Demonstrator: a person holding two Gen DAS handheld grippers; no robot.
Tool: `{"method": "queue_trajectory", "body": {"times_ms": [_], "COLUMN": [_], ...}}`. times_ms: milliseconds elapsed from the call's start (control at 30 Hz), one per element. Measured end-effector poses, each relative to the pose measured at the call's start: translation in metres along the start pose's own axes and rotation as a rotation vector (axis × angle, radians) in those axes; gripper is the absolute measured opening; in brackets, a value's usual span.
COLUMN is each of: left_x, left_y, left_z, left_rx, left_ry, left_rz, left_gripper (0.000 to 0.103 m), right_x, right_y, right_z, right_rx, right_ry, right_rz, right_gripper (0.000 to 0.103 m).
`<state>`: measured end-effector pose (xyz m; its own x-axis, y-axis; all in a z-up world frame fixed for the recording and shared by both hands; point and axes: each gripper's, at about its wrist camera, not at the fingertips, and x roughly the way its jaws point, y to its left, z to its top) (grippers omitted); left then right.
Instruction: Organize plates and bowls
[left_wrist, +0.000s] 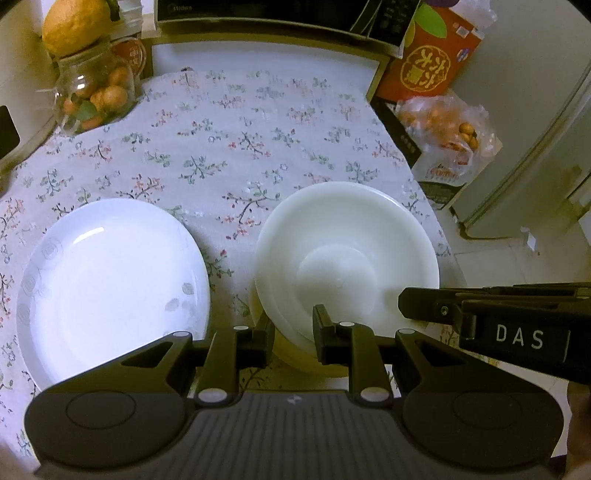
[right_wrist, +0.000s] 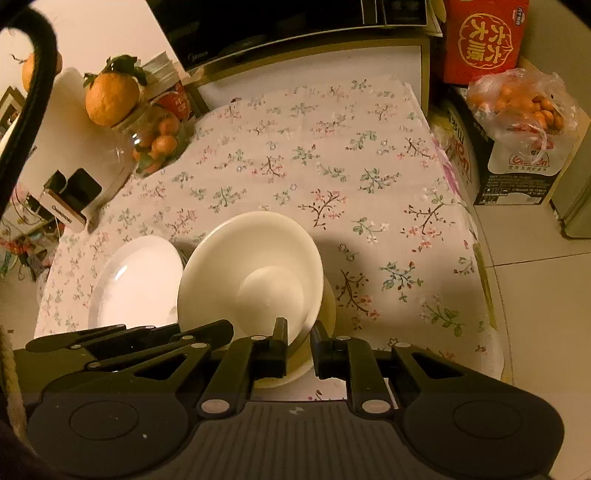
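White bowl (left_wrist: 347, 258) is seated on a stack of bowls near the table's front edge, tilted. Its near rim is pinched by the right gripper (right_wrist: 298, 345), one finger inside, one outside. The rim is straddled by the left gripper (left_wrist: 293, 332); contact cannot be told. Plate (left_wrist: 110, 291) lies just left on the floral cloth (left_wrist: 240, 147).

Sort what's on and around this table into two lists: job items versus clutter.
Job: white bowl, nested on another dish; white plate; left gripper; right gripper.
Clutter: jar of oranges, red box, bagged oranges, microwave.
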<state>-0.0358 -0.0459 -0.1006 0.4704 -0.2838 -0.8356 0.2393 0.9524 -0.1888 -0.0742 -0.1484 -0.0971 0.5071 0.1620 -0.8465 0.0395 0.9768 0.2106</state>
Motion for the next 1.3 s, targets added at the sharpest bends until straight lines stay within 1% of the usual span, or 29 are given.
{"method": "queue_trajectory", "body": {"times_ms": [367, 767, 900, 967, 1033, 1067, 1300], "left_x": [0.004, 0.006, 0.004, 0.003, 0.002, 0.002, 0.004], "left_y": [-0.005, -0.009, -0.006, -0.006, -0.005, -0.005, -0.001], "left_z": [-0.004, -0.004, -0.003, -0.002, -0.002, -0.001, 0.0], "left_rx": [0.025, 0.055, 0.044, 0.041, 0.038, 0.036, 0.014], "left_ry": [0.016, 0.019, 0.019, 0.017, 0.013, 0.015, 0.025], "left_rz": [0.006, 0.031, 0.034, 0.038, 0.049, 0.049, 0.038], "left_gripper": [0.021, 0.024, 0.027, 0.029, 0.036, 0.037, 0.038], "right_x": [0.007, 0.012, 0.014, 0.014, 0.013, 0.013, 0.011], "right_y": [-0.003, -0.002, -0.002, -0.001, 0.0, 0.0, -0.001], "right_z": [-0.004, -0.004, -0.004, -0.003, -0.004, -0.004, -0.003], "right_rx": [-0.013, -0.026, -0.027, -0.034, -0.043, -0.041, -0.032], "right_ry": [0.04, 0.063, 0.068, 0.068, 0.065, 0.064, 0.051], "right_rz": [-0.023, -0.012, -0.014, -0.019, -0.019, -0.018, -0.019], "right_gripper": [0.017, 0.019, 0.02, 0.023, 0.024, 0.024, 0.027]}}
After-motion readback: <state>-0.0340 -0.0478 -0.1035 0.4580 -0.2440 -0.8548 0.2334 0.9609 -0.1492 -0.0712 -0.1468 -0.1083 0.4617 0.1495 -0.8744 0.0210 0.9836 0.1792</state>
